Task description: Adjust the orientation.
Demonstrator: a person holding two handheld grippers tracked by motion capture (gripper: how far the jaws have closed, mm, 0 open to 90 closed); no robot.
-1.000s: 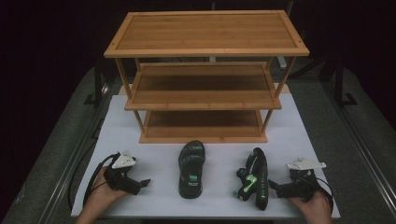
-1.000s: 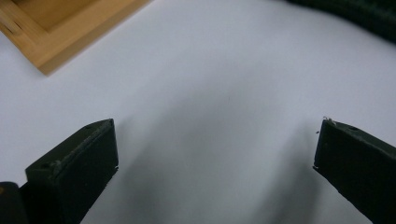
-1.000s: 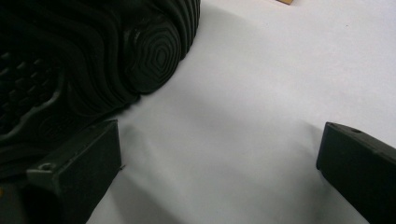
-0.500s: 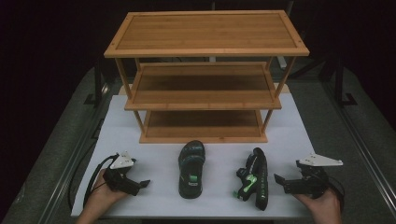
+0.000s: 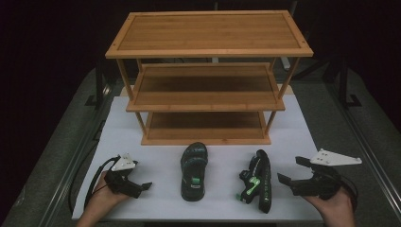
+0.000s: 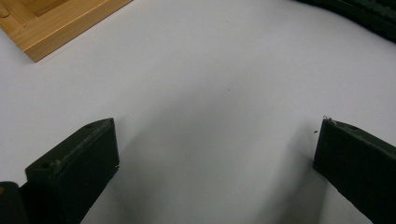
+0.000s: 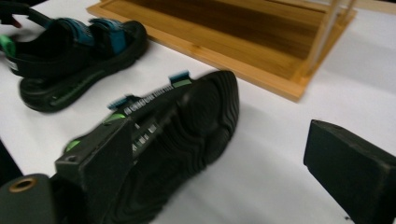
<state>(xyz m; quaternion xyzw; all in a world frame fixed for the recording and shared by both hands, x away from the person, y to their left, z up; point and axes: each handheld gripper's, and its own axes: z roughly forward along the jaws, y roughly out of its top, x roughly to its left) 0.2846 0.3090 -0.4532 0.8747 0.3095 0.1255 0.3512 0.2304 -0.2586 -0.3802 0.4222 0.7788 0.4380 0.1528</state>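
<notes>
The tipped sandal (image 5: 257, 182) looks light, with a stiff, grippy sole; the wide-open, empty right gripper (image 5: 289, 176), jaws just narrowing, should pinch that sole's edge.

Two black sandals with green accents lie on the white desk (image 5: 156, 198) before the bamboo rack. The left sandal (image 5: 194, 171) rests flat, sole down; the right sandal (image 5: 257, 182) lies tipped on its side, its treaded sole showing

Two sandals (image 5: 194, 172) before the rack (image 5: 208, 80) (right one (image 5: 257, 182) sideways)
</notes>
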